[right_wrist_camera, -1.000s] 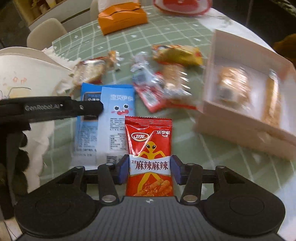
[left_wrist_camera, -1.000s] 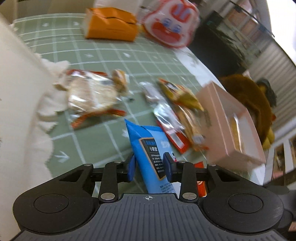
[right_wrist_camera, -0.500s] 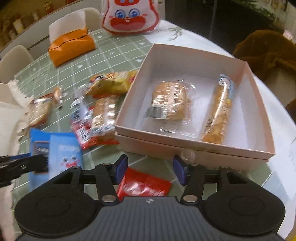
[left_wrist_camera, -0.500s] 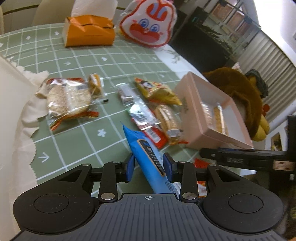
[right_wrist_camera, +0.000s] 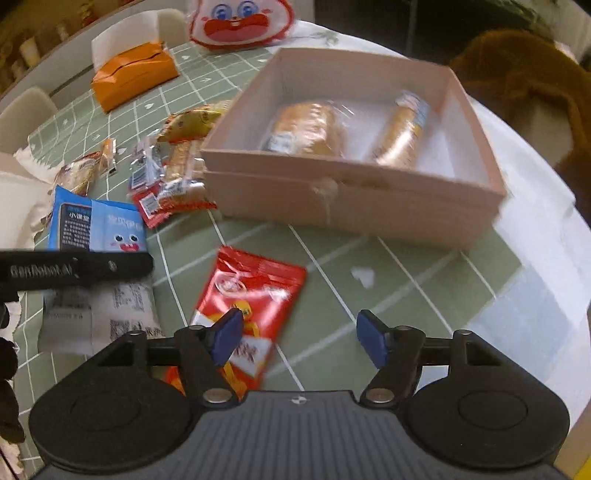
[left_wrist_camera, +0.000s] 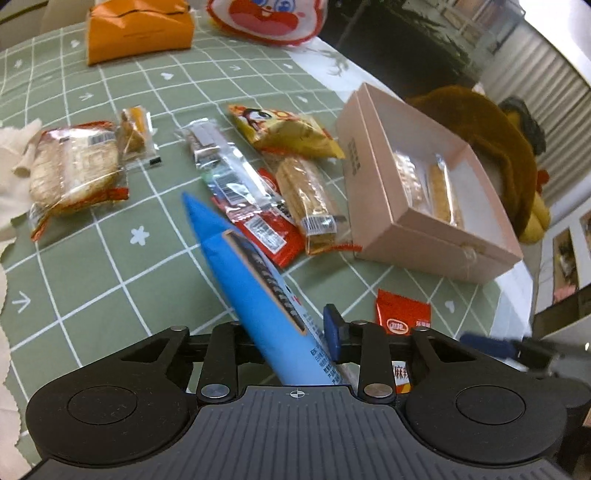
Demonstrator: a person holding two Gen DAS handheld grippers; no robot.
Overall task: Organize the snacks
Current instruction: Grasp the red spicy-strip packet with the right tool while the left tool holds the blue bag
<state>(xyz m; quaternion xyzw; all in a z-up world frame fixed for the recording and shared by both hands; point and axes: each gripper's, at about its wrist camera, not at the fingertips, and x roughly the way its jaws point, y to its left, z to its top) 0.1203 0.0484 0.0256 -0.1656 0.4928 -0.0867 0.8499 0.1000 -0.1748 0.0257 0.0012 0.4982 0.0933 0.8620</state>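
Observation:
My left gripper (left_wrist_camera: 291,332) is shut on a blue snack packet (left_wrist_camera: 255,280) and holds it tilted above the green checked tablecloth; the packet also shows in the right wrist view (right_wrist_camera: 96,236). My right gripper (right_wrist_camera: 299,336) is open and empty, above a red spicy-snack packet (right_wrist_camera: 255,291) that lies flat on the cloth, also in the left wrist view (left_wrist_camera: 402,317). A pink box (right_wrist_camera: 354,199) holds a bread roll (right_wrist_camera: 306,129) and a long wrapped bar (right_wrist_camera: 402,129); the box also shows in the left wrist view (left_wrist_camera: 384,225).
Several loose snacks lie left of the box: a yellow packet (left_wrist_camera: 288,133), a wrapped biscuit (left_wrist_camera: 310,203), a bread pack (left_wrist_camera: 74,170). An orange tissue box (left_wrist_camera: 136,29) and a rabbit-face bag (left_wrist_camera: 269,18) stand at the back. A brown plush toy (left_wrist_camera: 491,147) sits beyond the box.
My right gripper has opened and let go of the red packet, which now lies on the cloth. My left gripper has turned the blue packet and moved toward the pink box.

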